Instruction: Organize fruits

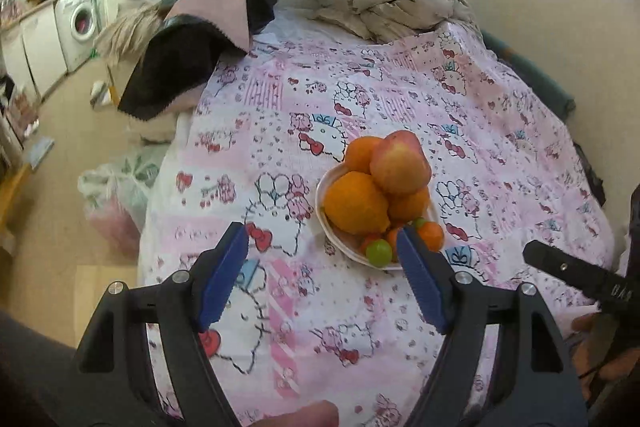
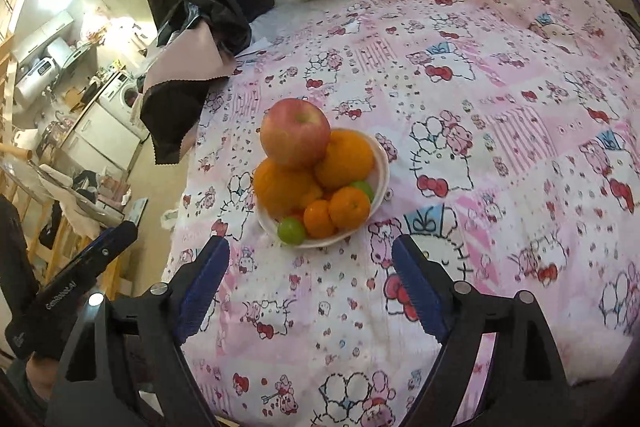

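Left wrist view: bowl (image 1: 332, 233), white, centre of frame on pink cartoon-print sheet (image 1: 500, 131). Contents heaped: one apple (image 1: 400, 163) on top, large oranges (image 1: 354, 203) beneath, small mandarins (image 1: 431, 235) and a green grape (image 1: 378, 252) at the near rim. Left gripper (image 1: 324, 275): released, blue pads apart, nothing between them; its right pad overlaps the bowl's near edge in the picture, contact not evident.

Right wrist view: same bowl (image 2: 382, 157), centre. Right gripper (image 2: 310, 281): released, empty, short of the bowl, over bare sheet.

Step in hand, by judgement: all fruit appears gathered in the bowl; the sorting looks finished or nearly so. If any piece is to be shifted, take the apple (image 2: 295, 133) first, from above. It caps the pile, and pulling a lower orange would likely spill the small fruit onto soft bedding.

Surroundings: crumpled beige cloth (image 1: 384, 3), upper centre; dark jacket (image 1: 180, 67), upper left; washing machine (image 1: 80, 23), far left. None obstructs the bowl.
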{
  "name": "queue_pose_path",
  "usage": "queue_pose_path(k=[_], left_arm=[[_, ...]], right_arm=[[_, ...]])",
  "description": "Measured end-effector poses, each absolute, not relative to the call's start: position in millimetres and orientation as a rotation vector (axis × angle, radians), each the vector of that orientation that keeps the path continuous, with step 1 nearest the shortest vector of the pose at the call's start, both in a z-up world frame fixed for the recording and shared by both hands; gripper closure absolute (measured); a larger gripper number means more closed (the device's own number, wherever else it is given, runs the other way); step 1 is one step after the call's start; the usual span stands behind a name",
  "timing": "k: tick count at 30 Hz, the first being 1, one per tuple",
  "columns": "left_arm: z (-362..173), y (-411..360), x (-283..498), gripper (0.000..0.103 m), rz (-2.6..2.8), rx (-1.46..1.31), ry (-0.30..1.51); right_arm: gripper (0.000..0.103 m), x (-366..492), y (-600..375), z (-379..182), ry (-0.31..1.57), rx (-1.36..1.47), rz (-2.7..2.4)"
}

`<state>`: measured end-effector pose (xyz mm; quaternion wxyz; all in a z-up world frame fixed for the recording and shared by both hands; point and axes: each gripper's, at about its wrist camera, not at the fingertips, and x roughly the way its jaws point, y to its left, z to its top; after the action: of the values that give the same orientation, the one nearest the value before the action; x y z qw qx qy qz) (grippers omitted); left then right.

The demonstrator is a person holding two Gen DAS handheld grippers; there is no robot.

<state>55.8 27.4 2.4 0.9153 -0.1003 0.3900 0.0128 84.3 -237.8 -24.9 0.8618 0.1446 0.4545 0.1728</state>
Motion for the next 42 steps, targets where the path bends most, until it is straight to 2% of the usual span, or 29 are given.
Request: queue_pose_path(k=[4, 6, 8, 9, 15, 42], left_arm=[[3, 16, 44, 0.027, 0.038, -0.112, 0.772], [6, 10, 38, 0.017, 0.034, -0.085, 0.756], [6, 8, 33, 0.002, 0.022, -0.083, 0.737], [7, 8, 33, 0.001, 0.023, -0.085, 0.728], [-2, 4, 35, 0.000, 0.019, -0.074, 0.733], [-8, 6, 38, 0.000, 0.051, -0.090, 0.728]], right_arm=[[0.006, 69, -226, -20, 0.880, 0.224, 0.318], [0.002, 62, -221, -18, 0.842, 0.197, 0.300], [0.000, 57, -214, -16, 0.791, 0.145, 0.269], [0.000, 54, -211, -14, 0.764, 0.120, 0.257], [0.000, 52, -204, -12, 0.700, 0.022, 0.204], [0.000, 53, -196, -18, 0.697, -0.029, 0.190]])
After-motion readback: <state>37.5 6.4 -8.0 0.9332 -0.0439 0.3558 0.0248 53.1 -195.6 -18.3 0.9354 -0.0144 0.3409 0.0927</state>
